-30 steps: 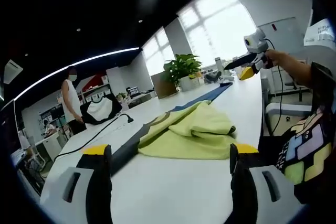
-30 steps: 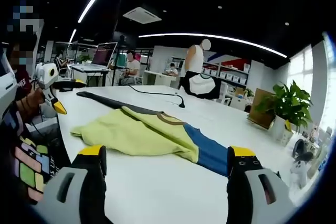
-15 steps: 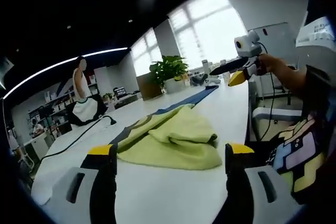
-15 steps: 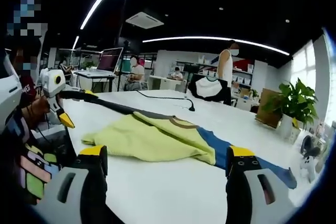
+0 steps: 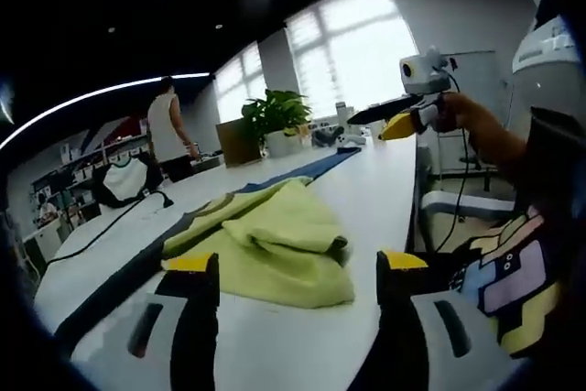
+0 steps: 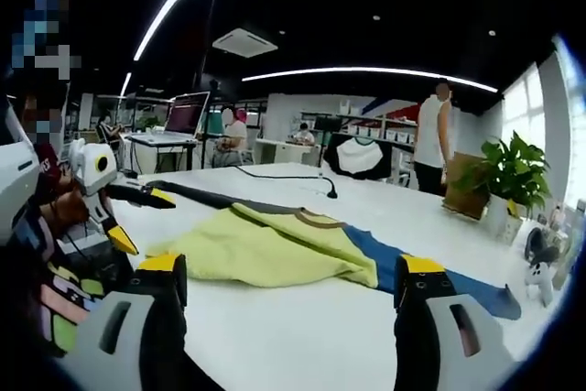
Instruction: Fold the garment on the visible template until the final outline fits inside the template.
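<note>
The yellow-green garment [image 6: 275, 254] lies bunched and partly folded on the long dark template [image 6: 430, 276] across the white tabletop [image 6: 302, 336]. Both my claws hang above the tabletop on the near side of the garment, the left claw [image 5: 298, 286] and right claw [image 6: 288, 290] wide open and empty. I'd judge the next fold goes best if each claw pinches a loose outer edge low at the tabletop and carries it inward evenly, so nothing spills past the template.

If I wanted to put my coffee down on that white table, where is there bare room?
Bare tabletop lies between the yellow-green garment and the right gripper. More lies beyond the garment, around the black cable. The crowded strip is the middle, where the garment covers the dark and blue template.
</note>
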{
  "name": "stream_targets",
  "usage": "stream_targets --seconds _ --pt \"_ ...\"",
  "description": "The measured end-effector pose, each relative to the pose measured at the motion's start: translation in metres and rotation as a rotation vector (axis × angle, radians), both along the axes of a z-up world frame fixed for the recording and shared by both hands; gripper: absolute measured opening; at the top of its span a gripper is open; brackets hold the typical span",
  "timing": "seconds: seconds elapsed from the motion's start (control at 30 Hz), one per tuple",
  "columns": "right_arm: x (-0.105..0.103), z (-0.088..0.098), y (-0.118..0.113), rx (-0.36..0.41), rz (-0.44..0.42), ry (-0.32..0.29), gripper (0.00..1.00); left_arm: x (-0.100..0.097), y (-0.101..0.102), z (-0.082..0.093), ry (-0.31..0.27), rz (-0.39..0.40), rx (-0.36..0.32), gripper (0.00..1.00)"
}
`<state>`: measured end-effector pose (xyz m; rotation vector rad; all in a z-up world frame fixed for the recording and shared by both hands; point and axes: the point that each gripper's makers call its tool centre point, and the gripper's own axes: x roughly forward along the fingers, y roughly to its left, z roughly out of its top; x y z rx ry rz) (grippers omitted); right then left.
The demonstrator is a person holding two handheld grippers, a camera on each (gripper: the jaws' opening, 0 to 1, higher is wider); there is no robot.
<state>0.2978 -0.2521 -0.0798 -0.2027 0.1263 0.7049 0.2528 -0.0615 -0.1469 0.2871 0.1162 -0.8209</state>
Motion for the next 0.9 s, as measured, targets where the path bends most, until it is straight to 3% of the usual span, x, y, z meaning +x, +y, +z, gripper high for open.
stream_targets --seconds 0.3,0.4,0.47,0.57,0.7,0.8,0.9 --pt "-0.002 -0.001 0.003 -0.002 0.012 0.013 0.94 0.002 -0.005 -0.011 0.072 0.000 -0.007 0.50" --pt "-0.001 -0.002 0.003 -0.005 0.000 0.011 0.96 0.001 -0.010 -0.020 0.089 -0.015 0.044 0.50" --pt "-0.001 -0.003 0.004 -0.009 0.004 0.010 0.95 0.001 -0.012 -0.018 0.091 -0.012 0.027 0.47" --pt "-0.002 -0.003 0.006 -0.003 0.010 0.011 0.95 0.000 -0.014 -0.018 0.119 -0.024 0.000 0.34" --pt "-0.003 -0.004 0.006 -0.007 0.011 0.015 0.95 0.000 -0.015 -0.027 0.135 -0.017 0.040 0.31" --pt "-0.005 -0.005 0.005 -0.014 0.011 0.017 0.94 0.000 -0.014 -0.027 0.153 -0.012 0.020 0.23" --pt "-0.006 -0.004 0.005 -0.008 0.013 0.015 0.93 0.001 -0.014 -0.029 0.170 -0.010 0.009 0.22"
